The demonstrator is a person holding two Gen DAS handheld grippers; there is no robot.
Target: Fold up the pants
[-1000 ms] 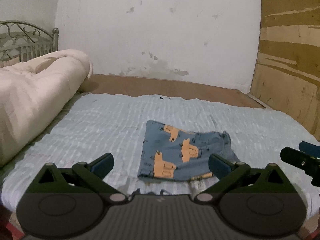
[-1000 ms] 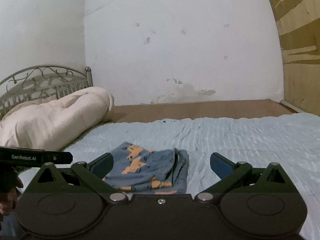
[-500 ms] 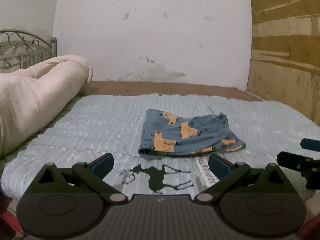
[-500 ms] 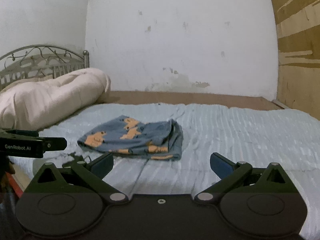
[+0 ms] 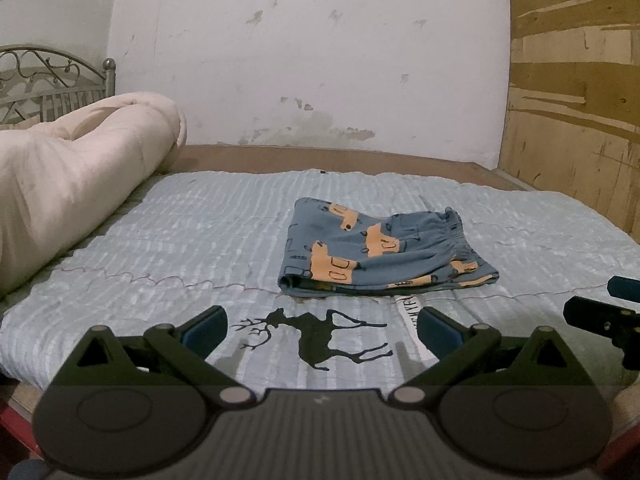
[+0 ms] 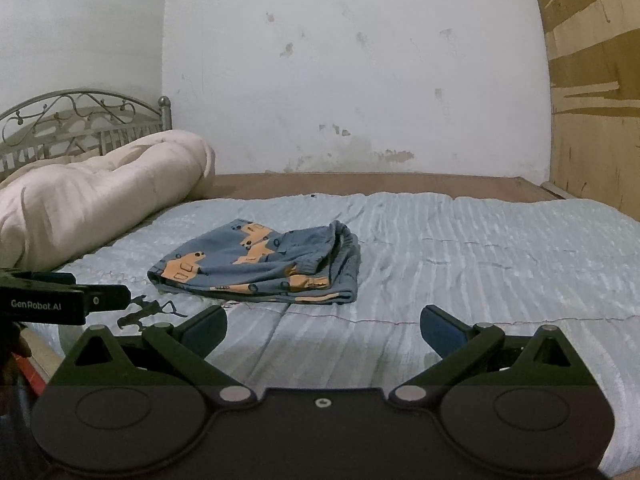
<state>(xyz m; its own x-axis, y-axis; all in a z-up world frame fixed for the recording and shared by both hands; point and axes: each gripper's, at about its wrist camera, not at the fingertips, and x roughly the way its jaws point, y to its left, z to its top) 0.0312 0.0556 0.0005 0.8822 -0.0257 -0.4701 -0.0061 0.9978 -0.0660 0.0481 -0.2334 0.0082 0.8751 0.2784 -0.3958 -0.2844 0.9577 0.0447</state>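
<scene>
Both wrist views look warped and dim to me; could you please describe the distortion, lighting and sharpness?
Left wrist view: fisheye bends the wooden panel, corners vignette black, light is dim and flat, soft shadows lie under the open left gripper. Right wrist view: same curving of the wall; the folded pants are slightly soft, and the open right gripper is sharp.

A rolled cream duvet (image 5: 76,176) lies on the light-blue bedspread (image 5: 192,248).

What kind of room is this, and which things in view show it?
Most likely a modest bedroom: a bed with a light blue bedspread, a metal headboard at one end, and a rolled cream duvet lying against it. Folded pants rest on the bedspread.
</scene>
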